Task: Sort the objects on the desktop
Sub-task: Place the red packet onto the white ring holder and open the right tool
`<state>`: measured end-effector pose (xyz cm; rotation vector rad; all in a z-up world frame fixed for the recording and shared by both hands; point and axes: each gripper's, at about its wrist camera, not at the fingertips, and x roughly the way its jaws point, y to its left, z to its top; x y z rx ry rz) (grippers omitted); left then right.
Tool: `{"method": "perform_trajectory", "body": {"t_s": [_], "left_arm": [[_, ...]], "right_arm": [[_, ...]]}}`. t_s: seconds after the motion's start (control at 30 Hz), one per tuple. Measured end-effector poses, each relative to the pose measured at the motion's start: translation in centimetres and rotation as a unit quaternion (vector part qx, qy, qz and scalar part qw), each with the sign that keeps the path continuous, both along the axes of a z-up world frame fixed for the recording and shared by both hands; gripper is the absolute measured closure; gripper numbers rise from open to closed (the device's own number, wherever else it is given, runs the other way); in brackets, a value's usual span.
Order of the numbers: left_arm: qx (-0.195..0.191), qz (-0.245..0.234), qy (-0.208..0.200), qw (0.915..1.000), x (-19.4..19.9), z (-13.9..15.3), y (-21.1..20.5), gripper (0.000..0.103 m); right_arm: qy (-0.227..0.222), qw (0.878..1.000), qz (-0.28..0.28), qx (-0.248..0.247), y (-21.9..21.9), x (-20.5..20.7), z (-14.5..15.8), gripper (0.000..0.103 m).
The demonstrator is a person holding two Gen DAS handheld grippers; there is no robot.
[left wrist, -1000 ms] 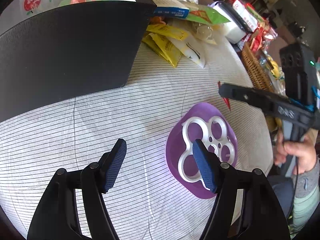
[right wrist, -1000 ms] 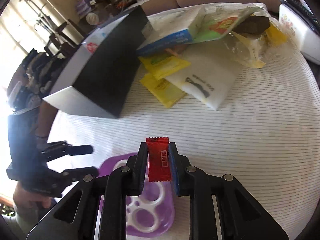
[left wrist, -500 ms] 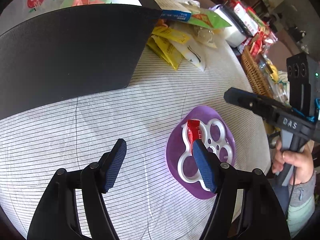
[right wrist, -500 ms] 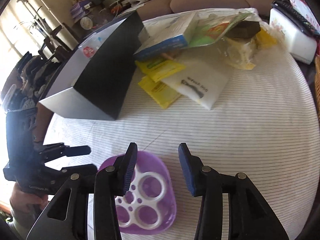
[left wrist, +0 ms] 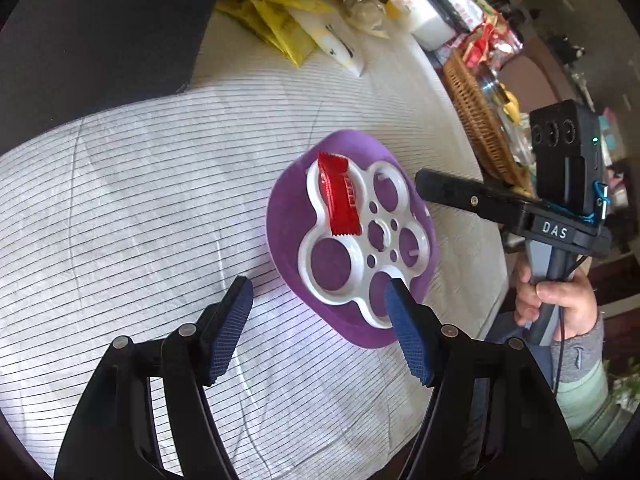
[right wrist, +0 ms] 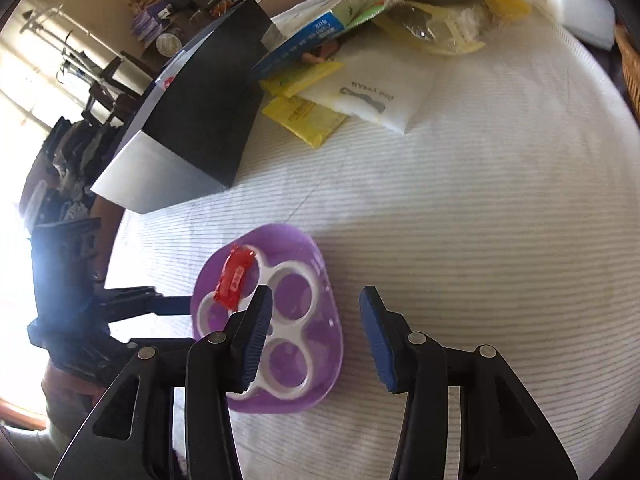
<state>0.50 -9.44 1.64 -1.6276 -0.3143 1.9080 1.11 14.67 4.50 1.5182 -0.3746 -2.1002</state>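
Note:
A red candy packet [left wrist: 339, 196] lies on the white holed insert [left wrist: 362, 236] of a purple dish [left wrist: 280, 216] on the striped tablecloth. It also shows in the right wrist view [right wrist: 234, 280], on the dish [right wrist: 328, 304]. My left gripper [left wrist: 318, 308] is open and empty, just in front of the dish, its right finger over the near rim. My right gripper [right wrist: 316, 320] is open and empty, above the dish's right side. In the left wrist view the right gripper's finger [left wrist: 464, 196] hangs beside the dish.
A large black box [right wrist: 200, 120] stands at the back left. Yellow sachets [right wrist: 304, 112], a white pouch [right wrist: 372, 96] and other packets lie behind. A wicker basket [left wrist: 476, 116] and a white box [left wrist: 428, 24] sit at the table's right edge.
The right gripper opened and let the red packet fall onto the dish insert, then drew back. The left gripper moved closer to the dish.

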Motion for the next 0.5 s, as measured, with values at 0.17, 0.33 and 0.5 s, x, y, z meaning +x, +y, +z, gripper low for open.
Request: {"method": "perform_trajectory", "body": {"t_s": [0.17, 0.33, 0.5], "left_arm": [[0.014, 0.009, -0.008, 0.9998, -0.1, 0.0, 0.0, 0.037], [-0.012, 0.025, 0.006, 0.9996, -0.7, 0.5, -1.2, 0.037], [-0.044, 0.063, 0.021, 0.9968, -1.6, 1.1, -4.6, 0.037]], "right_arm": [[-0.012, 1.000, -0.002, -0.024, -1.3, 1.0, -0.3, 0.055], [-0.022, 0.999, -0.016, -0.037, -2.7, 0.6, -0.7, 0.058], [-0.023, 0.998, 0.002, -0.051, -6.4, 0.2, -0.9, 0.060]]}}
